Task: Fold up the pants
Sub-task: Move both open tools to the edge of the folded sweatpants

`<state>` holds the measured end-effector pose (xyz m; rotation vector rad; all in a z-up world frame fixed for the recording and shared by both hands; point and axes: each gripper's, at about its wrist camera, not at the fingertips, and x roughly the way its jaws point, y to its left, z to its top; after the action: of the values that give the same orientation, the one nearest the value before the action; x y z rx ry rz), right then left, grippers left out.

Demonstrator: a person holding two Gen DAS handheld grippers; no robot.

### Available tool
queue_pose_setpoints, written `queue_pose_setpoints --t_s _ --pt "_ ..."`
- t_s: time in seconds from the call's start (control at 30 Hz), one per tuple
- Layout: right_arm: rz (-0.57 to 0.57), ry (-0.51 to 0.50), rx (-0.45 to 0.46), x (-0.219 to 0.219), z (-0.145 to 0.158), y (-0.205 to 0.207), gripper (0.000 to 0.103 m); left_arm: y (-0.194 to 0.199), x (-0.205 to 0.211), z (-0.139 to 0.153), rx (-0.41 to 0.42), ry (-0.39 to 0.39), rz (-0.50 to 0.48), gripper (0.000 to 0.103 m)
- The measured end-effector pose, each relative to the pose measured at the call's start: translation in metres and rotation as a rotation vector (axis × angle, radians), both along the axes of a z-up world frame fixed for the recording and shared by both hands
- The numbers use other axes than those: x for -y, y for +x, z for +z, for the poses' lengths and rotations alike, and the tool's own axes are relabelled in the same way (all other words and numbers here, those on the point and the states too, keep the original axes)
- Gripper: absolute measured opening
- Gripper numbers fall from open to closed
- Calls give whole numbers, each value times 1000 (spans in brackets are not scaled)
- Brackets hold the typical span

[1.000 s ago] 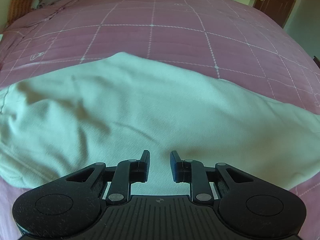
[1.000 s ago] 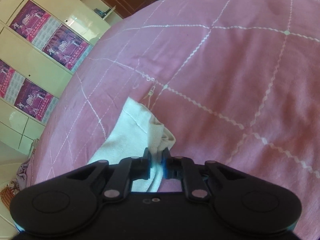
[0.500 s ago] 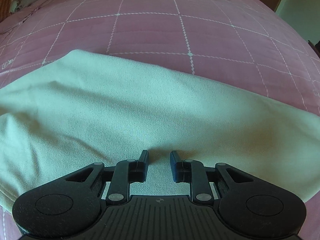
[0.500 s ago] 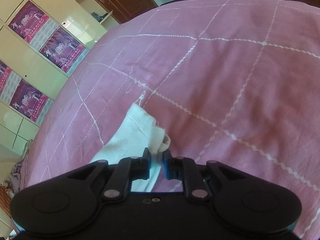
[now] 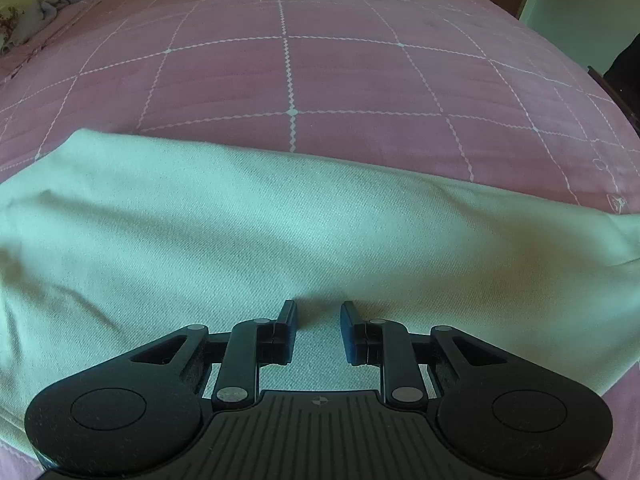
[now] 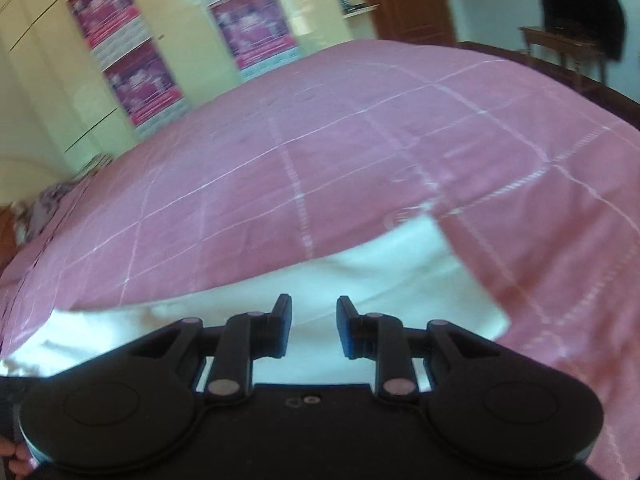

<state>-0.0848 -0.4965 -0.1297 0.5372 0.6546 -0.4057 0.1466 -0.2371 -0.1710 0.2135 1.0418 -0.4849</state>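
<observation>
The pale cream pants (image 5: pixel 280 232) lie flat across a pink bed, spanning the left wrist view from edge to edge. My left gripper (image 5: pixel 319 310) is open and empty, low over the near part of the cloth. In the blurred right wrist view the pants (image 6: pixel 392 272) lie as a white band, with the leg end at the right. My right gripper (image 6: pixel 313 304) is open and empty just above that cloth.
The pink bedspread (image 5: pixel 360 80) with a white grid pattern stretches far beyond the pants. A crumpled grey cloth (image 5: pixel 44 12) lies at the far left corner. Cream cupboards with purple posters (image 6: pixel 140 80) and a wooden table (image 6: pixel 568 48) stand past the bed.
My right gripper has let go of the pants' end, opened, and swung to face across the bed. My left gripper stayed open and shifted a little over the cloth.
</observation>
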Motion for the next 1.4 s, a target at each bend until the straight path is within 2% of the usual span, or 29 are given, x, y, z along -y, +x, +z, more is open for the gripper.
queue_pose_setpoints --t_s 0.13,0.23,0.33,0.4,0.43,0.53,0.63,0.7,0.73,0.87,0.93,1.0,1.03,1.07,1.1,1.13,1.17,1.2,1.27,1.4 --pt "177 75 -18 -31 -10 65 25 12 12 -3 24 6 -3 23" --pt "262 67 -41 -49 -17 110 25 25 20 -4 30 -5 14 23" --pt "319 51 -120 -57 -38 140 23 39 28 -7 38 -5 23 26" --pt "338 -23 -177 -61 -51 149 12 45 35 -9 54 7 16 26" --pt "335 -80 -189 -65 -53 150 0 48 36 -9 62 5 21 27" --pt "285 -187 -218 -61 -59 162 0 58 41 -9 108 5 32 31" --pt "267 -189 -223 -56 -60 167 0 68 47 -8 108 30 37 33" --pt "266 -166 -207 -60 -49 163 11 65 43 -2 98 24 39 33" --pt "287 -166 -176 -64 -41 157 22 59 40 0 97 27 29 33" --pt "348 -72 -83 -74 -23 113 22 24 17 6 72 -17 -13 33" --pt "379 -108 -110 -84 -29 97 20 8 9 -2 78 -1 -30 36" --pt "384 -168 -190 -88 -47 95 16 1 9 -11 127 29 -44 43" --pt "364 -167 -182 -82 -54 94 9 3 10 -10 129 41 -31 46" --pt "332 -130 -163 -72 -56 96 0 6 12 -6 106 45 -7 47" --pt "293 -91 -167 -65 -54 98 0 8 11 1 79 36 19 47" --pt "254 -47 -168 -59 -47 98 10 7 8 6 71 15 27 47" --pt "235 -14 -139 -55 -38 92 32 2 4 12 78 -4 15 47" --pt "242 15 -109 -53 -29 83 36 -3 2 16 94 6 -7 47" --pt "229 85 -74 -48 -17 60 34 -14 -3 17 107 22 -30 47" --pt "112 229 -50 -31 -16 2 33 -22 -16 7 61 29 -6 47"
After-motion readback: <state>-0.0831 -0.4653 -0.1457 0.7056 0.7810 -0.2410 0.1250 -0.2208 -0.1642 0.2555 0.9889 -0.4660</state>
